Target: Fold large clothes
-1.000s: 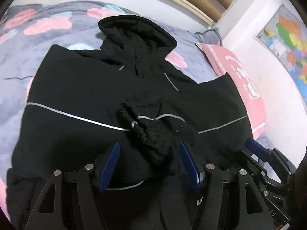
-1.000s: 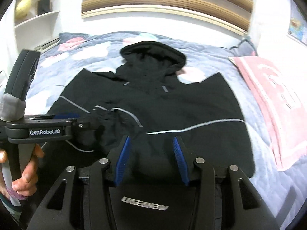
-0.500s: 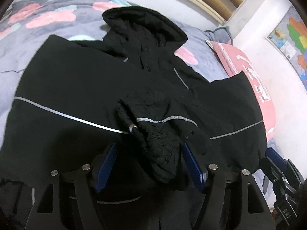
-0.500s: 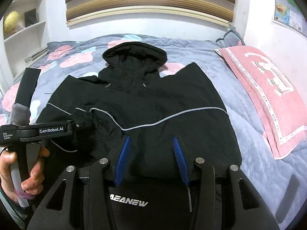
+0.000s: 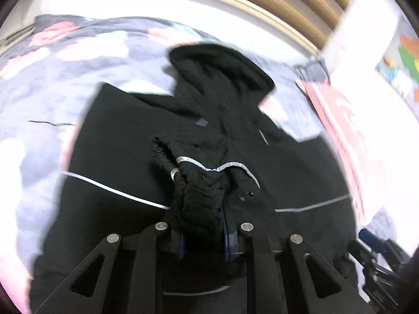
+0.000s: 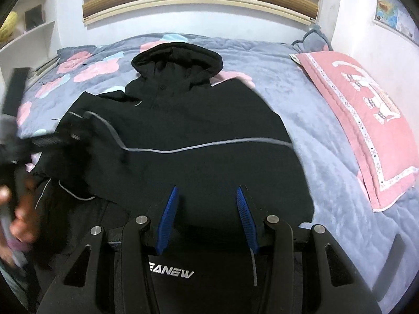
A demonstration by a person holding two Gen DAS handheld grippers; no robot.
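Left gripper (image 5: 201, 233) – jaws closing, bunched sleeve cuff (image 5: 199, 204) pinched between pads. Right gripper (image 6: 207, 219) held part open, nothing between jaws, above near hem. Black hooded jacket (image 6: 199, 120) spread on floral bedspread (image 6: 301, 99), hood (image 6: 178, 57) far, pink pillow (image 6: 366, 120) right. Sleeve fold judged under way – cuff next to be laid flat across body.

My pads (image 6: 167, 218) are bright blue on black arms. The jacket (image 6: 199, 136) under me is black, crossed by a thin silver-grey stripe, with white lettering near its hem. The quilt (image 6: 296, 96) is grey-blue with pink and pale blue flowers; the pillow (image 6: 366, 120) is pink with white-patterned edging
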